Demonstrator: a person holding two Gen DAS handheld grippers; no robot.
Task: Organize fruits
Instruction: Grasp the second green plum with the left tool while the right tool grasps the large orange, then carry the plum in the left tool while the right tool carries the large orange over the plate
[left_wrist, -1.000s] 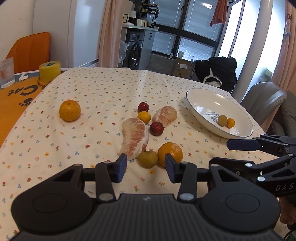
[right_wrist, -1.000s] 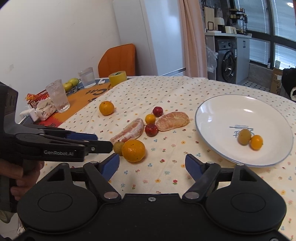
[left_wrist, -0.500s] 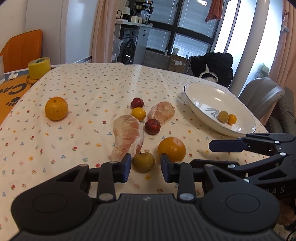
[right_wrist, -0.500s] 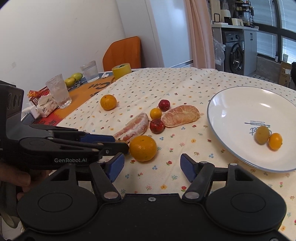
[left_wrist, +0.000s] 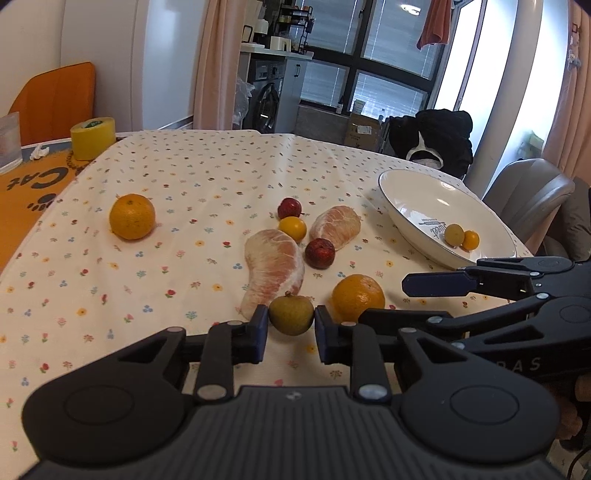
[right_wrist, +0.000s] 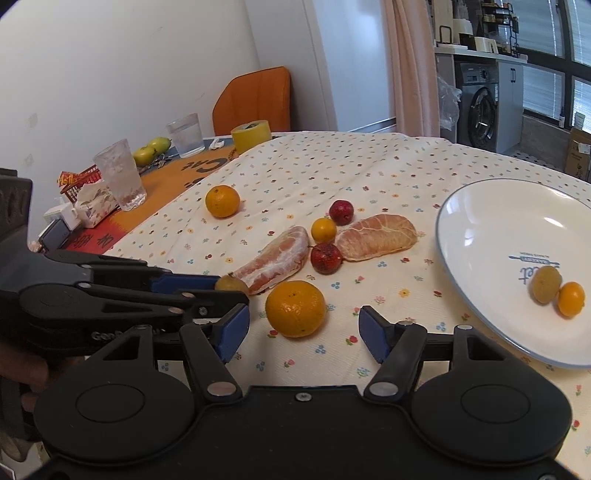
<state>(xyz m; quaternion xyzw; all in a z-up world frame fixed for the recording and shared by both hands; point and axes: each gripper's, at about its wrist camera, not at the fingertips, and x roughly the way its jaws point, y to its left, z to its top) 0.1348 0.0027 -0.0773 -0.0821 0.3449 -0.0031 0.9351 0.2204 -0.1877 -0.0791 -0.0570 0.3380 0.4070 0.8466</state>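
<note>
In the left wrist view, the left gripper (left_wrist: 290, 334) sits low over the floral tablecloth (left_wrist: 184, 192), its jaws narrowed around a small green-brown fruit (left_wrist: 291, 314); each pad appears to touch a flank of the fruit, which rests on the cloth. Just right of it lies a near orange (left_wrist: 357, 297); behind it, a peeled pomelo segment (left_wrist: 275, 267), a dark red fruit (left_wrist: 320, 253), a small yellow fruit (left_wrist: 292, 228), a second pomelo segment (left_wrist: 335, 227) and a second red fruit (left_wrist: 289, 208). A far orange (left_wrist: 132, 216) lies well apart at left. The white plate (left_wrist: 406, 192) at right holds two small fruits (left_wrist: 461, 236). The right gripper (left_wrist: 436, 286) enters from the right edge.

In the right wrist view, the right gripper (right_wrist: 303, 334) hovers with jaws wide, the near orange (right_wrist: 295, 308) lying on the cloth just beyond and between its blue pads, untouched. The left gripper (right_wrist: 221, 290) reaches in from the left, its fingers flanking the green-brown fruit (right_wrist: 231, 284). The plate (right_wrist: 480, 206) occupies the right side.
</note>
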